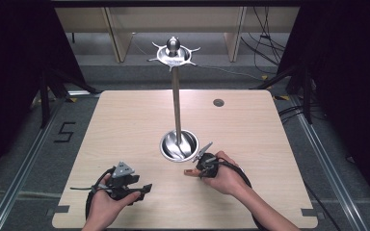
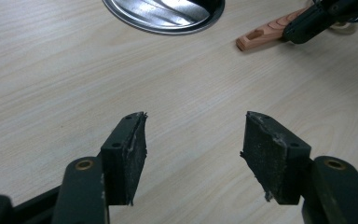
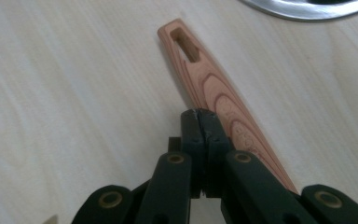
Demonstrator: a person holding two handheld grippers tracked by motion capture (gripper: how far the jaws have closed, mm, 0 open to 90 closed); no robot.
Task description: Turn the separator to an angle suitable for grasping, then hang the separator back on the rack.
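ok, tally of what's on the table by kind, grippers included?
Steel stand: 1
Wooden handle: 1
Grippers: 2, left gripper open, right gripper shut beside the handle
Total: 4

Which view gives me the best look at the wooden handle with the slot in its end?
The right gripper view: the wooden handle runs up the frame, slot and grain sharp, beside the shut right gripper. The left gripper view shows its slotted end; the high view, a small stub.
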